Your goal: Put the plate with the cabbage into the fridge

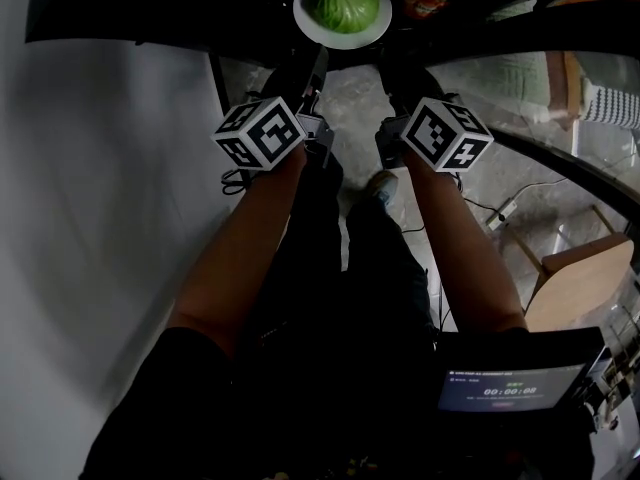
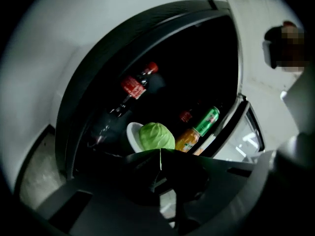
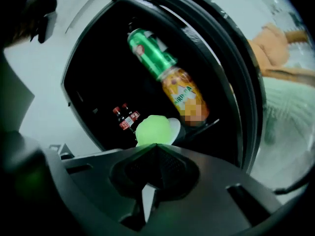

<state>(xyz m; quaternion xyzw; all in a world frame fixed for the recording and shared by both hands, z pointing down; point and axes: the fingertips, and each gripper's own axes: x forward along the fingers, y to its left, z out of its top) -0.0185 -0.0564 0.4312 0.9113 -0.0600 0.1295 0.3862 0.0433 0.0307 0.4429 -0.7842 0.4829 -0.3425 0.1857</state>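
The white plate [image 1: 301, 16] with the green cabbage [image 1: 347, 3] rests inside the dark open fridge [image 2: 93, 58], at the top of the head view. In the left gripper view the cabbage [image 2: 156, 135] and plate [image 2: 132, 134] show small just past the jaw tips; the right gripper view shows the cabbage [image 3: 152, 131] and plate [image 3: 175, 128] likewise. My left gripper [image 1: 318, 65] points up at the plate's near rim, jaws shut and empty. My right gripper [image 1: 390, 86] is level with it to the right, also shut on nothing. Both [image 2: 160, 154] [image 3: 156, 147] show jaws pressed together.
Cola bottles [image 2: 135, 85] lie behind the plate. A green can [image 3: 150, 50] and an orange bottle [image 3: 187, 95] sit in the door rack. A white wall [image 1: 100, 218] runs along the left. A timer screen [image 1: 510, 386], a wooden stool [image 1: 585, 278] and a floor cable [image 1: 500, 213] are on the right.
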